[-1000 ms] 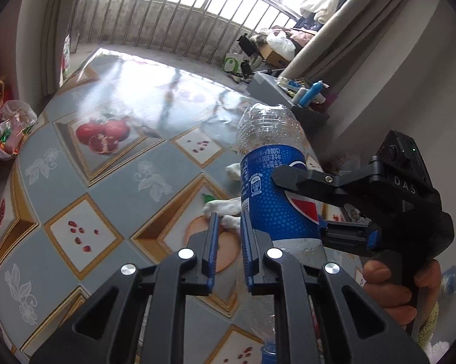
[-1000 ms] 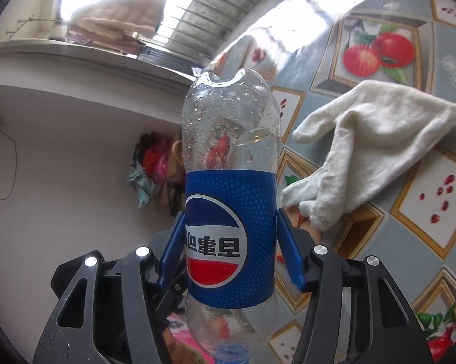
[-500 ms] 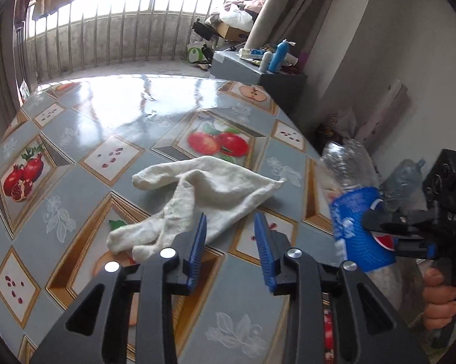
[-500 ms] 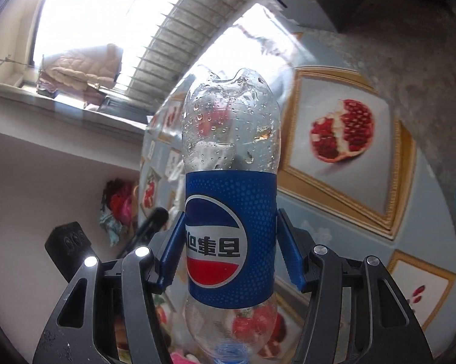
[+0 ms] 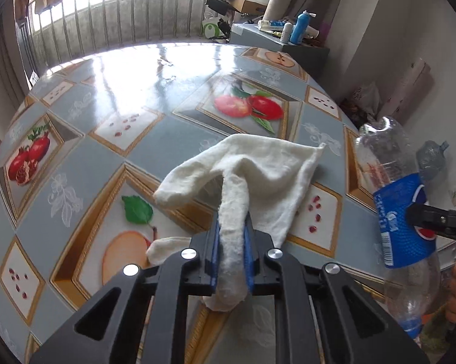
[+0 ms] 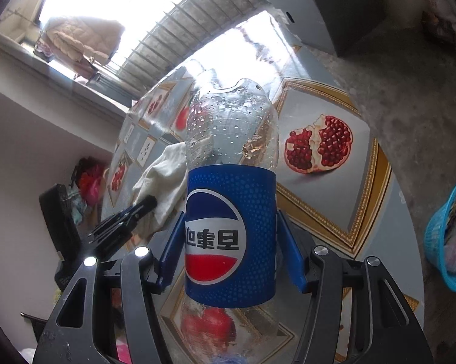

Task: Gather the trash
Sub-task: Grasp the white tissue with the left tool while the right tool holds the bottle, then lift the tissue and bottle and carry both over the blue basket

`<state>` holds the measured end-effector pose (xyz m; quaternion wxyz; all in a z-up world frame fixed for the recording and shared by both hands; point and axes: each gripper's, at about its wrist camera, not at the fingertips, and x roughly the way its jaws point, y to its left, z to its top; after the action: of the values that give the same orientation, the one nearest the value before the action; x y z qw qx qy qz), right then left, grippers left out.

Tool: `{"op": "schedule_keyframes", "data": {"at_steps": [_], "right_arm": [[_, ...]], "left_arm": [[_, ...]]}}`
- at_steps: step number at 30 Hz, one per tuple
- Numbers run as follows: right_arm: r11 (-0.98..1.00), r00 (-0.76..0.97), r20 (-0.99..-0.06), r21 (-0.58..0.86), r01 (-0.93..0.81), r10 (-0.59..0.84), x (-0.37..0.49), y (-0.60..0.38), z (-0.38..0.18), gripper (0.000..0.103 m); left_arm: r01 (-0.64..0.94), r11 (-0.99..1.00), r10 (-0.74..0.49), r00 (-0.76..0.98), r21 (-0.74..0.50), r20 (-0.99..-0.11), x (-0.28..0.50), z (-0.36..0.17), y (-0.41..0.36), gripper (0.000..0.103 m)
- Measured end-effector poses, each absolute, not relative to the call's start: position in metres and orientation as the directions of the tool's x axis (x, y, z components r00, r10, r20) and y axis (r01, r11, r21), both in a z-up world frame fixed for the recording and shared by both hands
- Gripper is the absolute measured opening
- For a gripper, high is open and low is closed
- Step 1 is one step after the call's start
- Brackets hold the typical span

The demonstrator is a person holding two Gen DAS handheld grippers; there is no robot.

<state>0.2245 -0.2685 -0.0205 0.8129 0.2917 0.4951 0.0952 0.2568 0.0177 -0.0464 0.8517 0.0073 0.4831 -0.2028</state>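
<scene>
Jaws grip bottle (image 6: 231, 236); basket (image 6: 437, 242) perhaps holds wrappers

Daylight floods in through the barred window (image 5: 143, 9), blowing it out and glaring off the glossy tablecloth (image 5: 155, 69); fisheye edges curve and darken.

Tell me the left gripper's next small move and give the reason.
Probably lift straight up a little. The left gripper is closing its fingers on a fold of the white cloth, whose remaining part lies spread on the table. The right gripper already holds the plastic bottle, so raising the cloth clear seems the sensible step.
</scene>
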Motion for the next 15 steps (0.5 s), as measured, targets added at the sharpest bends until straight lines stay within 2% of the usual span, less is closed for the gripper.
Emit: {"op": "schedule_keyframes", "data": {"at_steps": [4, 10, 12, 14, 15], "right_arm": [[0.858, 0.480, -0.775, 0.507, 0.084, 0.411, 0.214, -0.256, -0.015, 0.055], [0.900, 0.462, -0.810, 0.432, 0.052, 0.362, 0.176, -0.245, -0.017, 0.055], [0.912, 0.461, -0.821, 0.406, 0.055, 0.338, 0.164, -0.243, -0.018, 0.055], [0.918, 0.465, -0.826, 0.391, 0.063, 0.320, 0.159, -0.242, -0.018, 0.056], [0.922, 0.467, -0.829, 0.382, 0.069, 0.308, 0.158, -0.242, -0.019, 0.056]], "left_arm": [[0.317, 0.891, -0.433, 0.380, -0.325, -0.817, 0.211, -0.040, 0.028, 0.013], [0.331, 0.872, -0.464, 0.328, -0.360, -0.823, 0.133, -0.041, 0.024, 0.013], [0.352, 0.863, -0.474, 0.318, -0.362, -0.821, 0.113, -0.039, 0.023, 0.021], [0.362, 0.867, -0.466, 0.341, -0.344, -0.816, 0.100, -0.034, 0.025, 0.047], [0.365, 0.875, -0.449, 0.370, -0.317, -0.813, 0.097, -0.030, 0.025, 0.050]]}}
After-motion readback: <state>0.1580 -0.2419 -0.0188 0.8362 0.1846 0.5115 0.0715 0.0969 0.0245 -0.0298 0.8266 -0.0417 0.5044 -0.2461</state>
